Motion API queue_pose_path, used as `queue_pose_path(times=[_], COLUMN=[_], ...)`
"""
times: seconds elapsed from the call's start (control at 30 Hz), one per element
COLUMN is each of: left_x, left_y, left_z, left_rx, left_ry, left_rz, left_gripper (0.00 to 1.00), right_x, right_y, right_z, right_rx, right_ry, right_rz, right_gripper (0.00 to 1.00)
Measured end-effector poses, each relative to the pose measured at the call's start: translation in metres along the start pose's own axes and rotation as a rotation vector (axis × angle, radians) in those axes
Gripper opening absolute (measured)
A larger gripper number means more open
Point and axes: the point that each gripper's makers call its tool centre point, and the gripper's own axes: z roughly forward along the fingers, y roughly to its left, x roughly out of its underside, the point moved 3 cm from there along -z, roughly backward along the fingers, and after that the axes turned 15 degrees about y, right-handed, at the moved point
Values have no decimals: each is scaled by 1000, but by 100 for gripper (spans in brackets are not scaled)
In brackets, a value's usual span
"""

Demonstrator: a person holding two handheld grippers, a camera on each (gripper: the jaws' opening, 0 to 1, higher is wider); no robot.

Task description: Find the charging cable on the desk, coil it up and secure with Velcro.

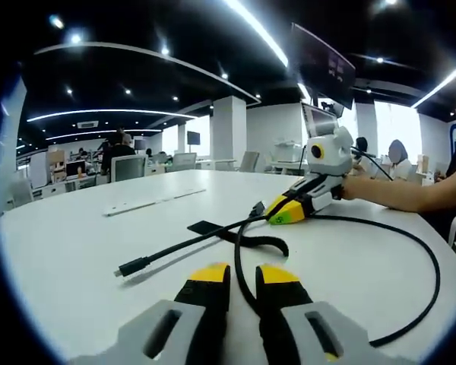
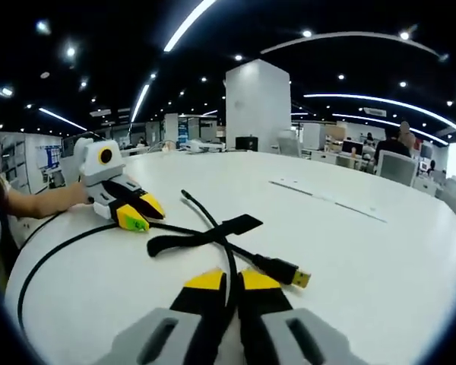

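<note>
1. A long black charging cable (image 1: 410, 251) lies on a broad white round surface (image 1: 76, 243), sweeping in a wide loop and crossing over itself near the middle.
2. A black Velcro strap (image 1: 251, 242) lies flat across the cable at that crossing.
3. In the left gripper view, the left tongs (image 1: 242, 275), grey with yellow tips, have their jaws slightly parted, with the cable running between them.
4. In the right gripper view, the right tongs (image 2: 232, 280), likewise yellow-tipped, are closed on the cable (image 2: 229, 258), just behind its gold-coloured USB plug (image 2: 298, 275).
5. The cable's other end, a small black plug (image 1: 129, 268), rests on the surface apart from both tongs.
6. A person's forearm (image 1: 399, 192) holds the right gripper.
</note>
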Motion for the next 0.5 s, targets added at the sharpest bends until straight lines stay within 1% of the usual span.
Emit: queue_pose_path(times=[0.07,0.17,0.27,0.5], left_x=[1,1,2,2], left_y=[-1,-1,-1,-1], left_z=[-1,-2,-2,-3], left_rx=[0,0,-1,-5], left_ry=[1,1,2,5], left_rz=[1,2,5,14], left_gripper=[15,15,15,15], right_x=[0,-1,-1,-2], right_y=[2,8,10,11], right_z=[0,1,1,0], right_rx=[-1,-34,-30,-37], right_ry=[-2,-6,-1,-5], right_rz=[-18,-38,-54,-50], right_gripper=[8,8,7,7])
